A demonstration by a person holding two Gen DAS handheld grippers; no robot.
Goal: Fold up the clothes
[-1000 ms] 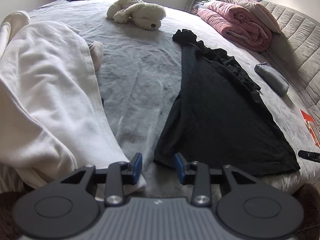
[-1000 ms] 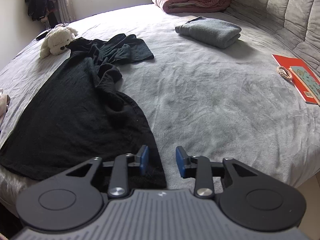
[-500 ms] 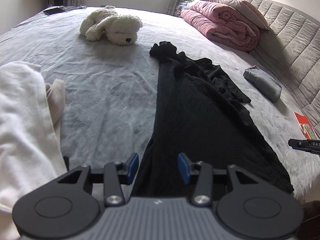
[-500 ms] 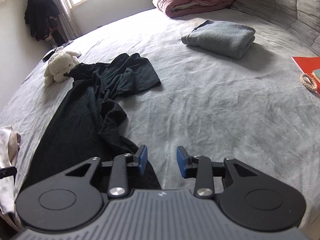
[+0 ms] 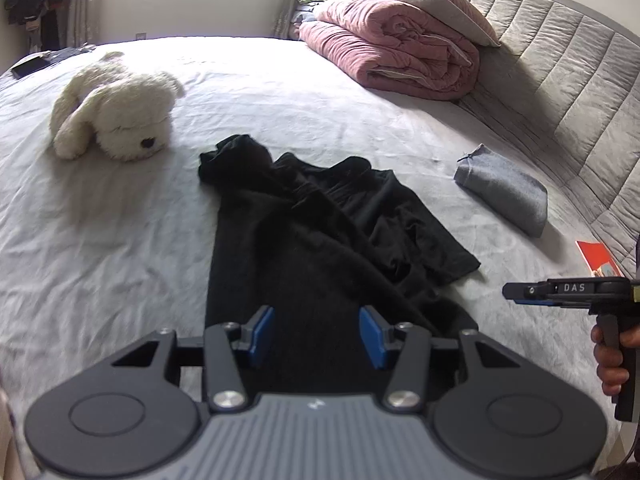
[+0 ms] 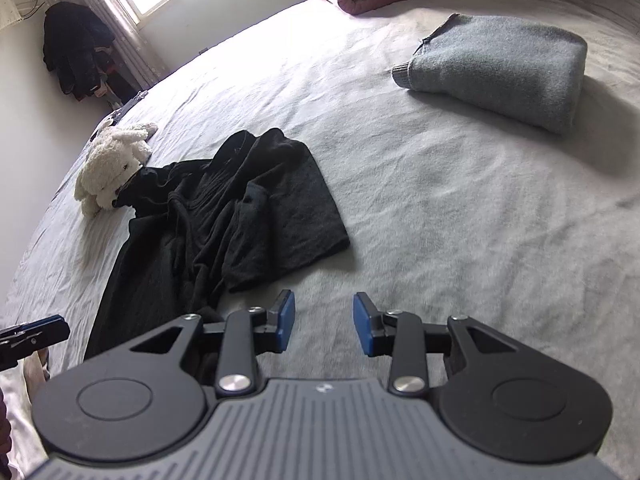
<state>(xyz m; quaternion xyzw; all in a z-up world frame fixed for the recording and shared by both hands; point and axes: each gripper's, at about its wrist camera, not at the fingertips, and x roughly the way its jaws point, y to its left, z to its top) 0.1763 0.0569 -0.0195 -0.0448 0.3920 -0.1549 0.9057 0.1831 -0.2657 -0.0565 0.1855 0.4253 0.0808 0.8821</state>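
Both grippers advanced: black garment (image 5: 320, 248) probably beneath left's parted jaws, left of right's.

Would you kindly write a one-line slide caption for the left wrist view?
Open left gripper poised over a rumpled black garment on the bed, plush dog beyond.

A: How many garments lie on the bed?
B: Two: one crumpled black knit garment (image 5: 320, 240) and one folded grey-blue knit sweater (image 6: 504, 68).
A: Anything else?
B: One white plush dog (image 5: 116, 112), one rolled pink quilt (image 5: 392, 56), one red book (image 5: 598, 258).
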